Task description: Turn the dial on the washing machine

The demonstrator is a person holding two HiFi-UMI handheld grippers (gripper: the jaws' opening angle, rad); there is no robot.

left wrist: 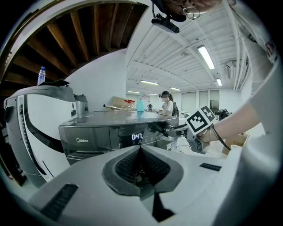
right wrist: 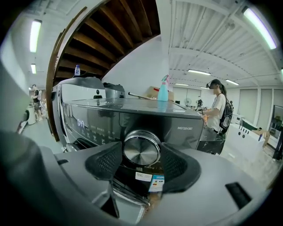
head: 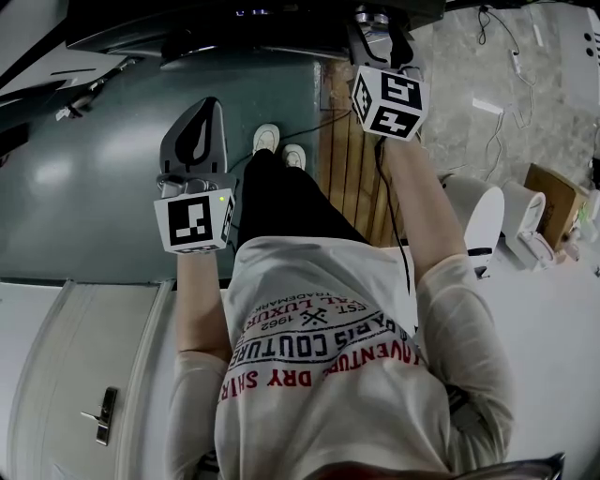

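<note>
The dark washing machine fills the right gripper view, its chrome dial dead centre. My right gripper has one pad against each side of the dial's rim. From the head view this gripper reaches up to the machine's front, its marker cube below the jaws. In the left gripper view the right gripper meets the panel beside the lit display. My left gripper hangs back over the floor, its jaws together with nothing between them.
A blue spray bottle and a box stand on the machine's top. A wooden strip and a cable run along the floor. White appliances and a cardboard box sit at the right. A person stands behind.
</note>
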